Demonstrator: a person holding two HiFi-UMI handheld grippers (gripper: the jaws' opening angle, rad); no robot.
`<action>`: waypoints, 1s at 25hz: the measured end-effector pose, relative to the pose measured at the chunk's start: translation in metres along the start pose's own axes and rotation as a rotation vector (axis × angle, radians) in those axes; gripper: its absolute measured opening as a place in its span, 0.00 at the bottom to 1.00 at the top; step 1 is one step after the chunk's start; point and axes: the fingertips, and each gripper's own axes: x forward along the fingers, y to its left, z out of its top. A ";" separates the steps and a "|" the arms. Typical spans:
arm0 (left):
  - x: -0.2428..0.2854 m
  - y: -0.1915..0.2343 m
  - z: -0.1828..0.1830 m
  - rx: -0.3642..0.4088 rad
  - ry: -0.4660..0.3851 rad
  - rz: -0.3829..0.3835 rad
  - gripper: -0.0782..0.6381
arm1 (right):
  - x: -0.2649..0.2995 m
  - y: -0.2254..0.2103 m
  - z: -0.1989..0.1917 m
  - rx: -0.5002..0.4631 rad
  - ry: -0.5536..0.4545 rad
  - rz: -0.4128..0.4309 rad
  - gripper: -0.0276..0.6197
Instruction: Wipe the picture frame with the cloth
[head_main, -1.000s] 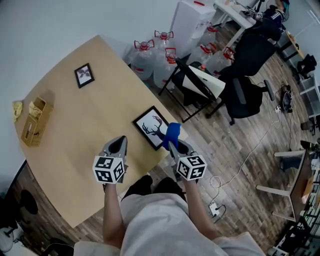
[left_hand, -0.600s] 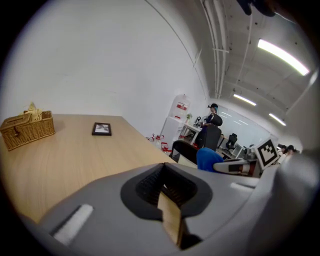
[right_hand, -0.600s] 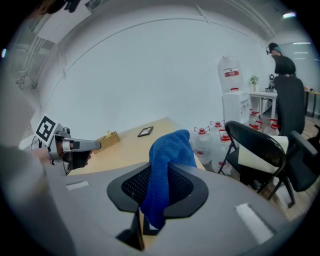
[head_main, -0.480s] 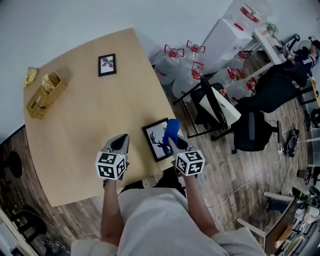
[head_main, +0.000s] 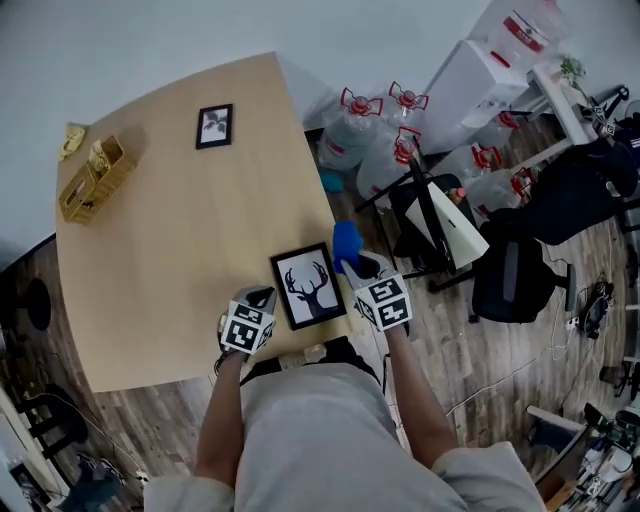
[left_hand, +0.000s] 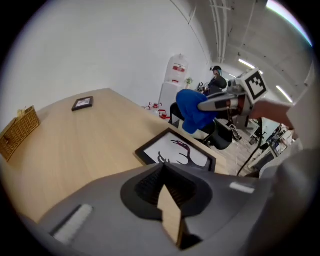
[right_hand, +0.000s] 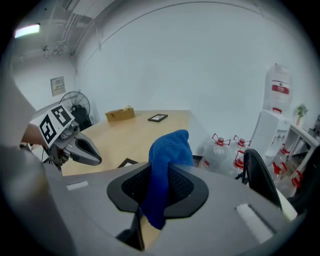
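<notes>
Two grippers hovered at the near edge of the light wooden table (head_main: 190, 235). The left gripper (head_main: 262, 295) had its jaws closed together on nothing. The right gripper (head_main: 357, 268) was clamped on the one blue terry cloth (head_main: 346, 243), which stood up past the table's right edge. Between them, near the near right corner, lay the black picture frame with a deer print (head_main: 311, 286). Farther off sat one wicker basket (head_main: 93, 182) at the left edge, and a second, small black picture frame (head_main: 214, 126) lay toward the far edge.
</notes>
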 end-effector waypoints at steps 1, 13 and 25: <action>0.006 -0.004 -0.003 0.015 0.020 -0.003 0.18 | 0.003 -0.004 -0.002 -0.030 0.015 0.008 0.14; 0.039 -0.032 -0.019 0.133 0.184 -0.063 0.18 | 0.064 0.002 -0.018 -0.334 0.120 0.108 0.14; 0.049 -0.036 -0.027 0.193 0.282 -0.062 0.18 | 0.080 0.002 -0.004 -0.339 0.097 0.123 0.14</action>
